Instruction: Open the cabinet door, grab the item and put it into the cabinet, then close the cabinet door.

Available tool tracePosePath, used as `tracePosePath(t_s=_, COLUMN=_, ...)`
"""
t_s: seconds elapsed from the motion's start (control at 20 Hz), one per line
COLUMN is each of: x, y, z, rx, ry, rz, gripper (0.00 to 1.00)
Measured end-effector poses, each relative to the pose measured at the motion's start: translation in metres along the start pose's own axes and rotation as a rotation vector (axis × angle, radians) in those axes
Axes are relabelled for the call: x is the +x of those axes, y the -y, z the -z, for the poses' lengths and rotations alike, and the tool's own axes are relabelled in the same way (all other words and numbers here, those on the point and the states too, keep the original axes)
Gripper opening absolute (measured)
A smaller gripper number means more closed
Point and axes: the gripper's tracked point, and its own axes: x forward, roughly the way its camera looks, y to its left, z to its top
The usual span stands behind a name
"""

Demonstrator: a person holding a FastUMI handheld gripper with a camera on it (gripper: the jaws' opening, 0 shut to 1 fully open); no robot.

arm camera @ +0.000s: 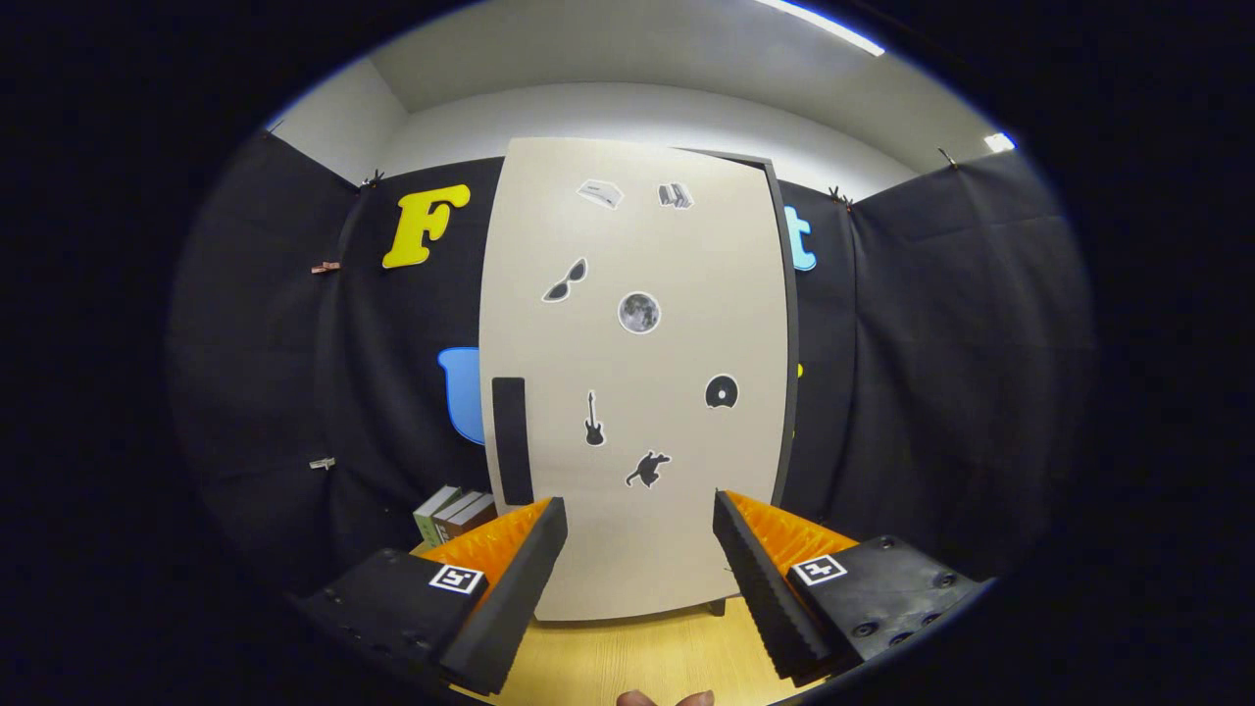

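Observation:
A tall beige cabinet [637, 373] stands on the wooden table, straight ahead of my fingers. Its door [677, 294] carries several small stickers and a dark vertical handle [511, 439] near its left edge, low down; the door looks shut or nearly so. My gripper [639, 525] is open, its fingers spread wide with nothing between them, pointing at the lower part of the door, a short way off. A few upright books [454, 515] stand on the table left of the cabinet, just beyond my left finger.
The wooden table [627, 657] runs under my fingers up to the cabinet's foot. Black cloth walls close in behind and on both sides. A person's fingertips [665, 698] show at the table's near edge.

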Motion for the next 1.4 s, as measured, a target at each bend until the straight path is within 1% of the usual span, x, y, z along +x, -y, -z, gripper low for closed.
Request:
tracePosePath(t_s=0.65, x=-0.0024, y=-0.001, z=0.003, rx=-0.006, ry=-0.004, rz=-0.007, gripper=0.98)
tracePosePath(t_s=1.4, x=0.007, y=-0.004, z=0.0047, rx=-0.004, ry=0.0, rz=-0.015, gripper=0.98)
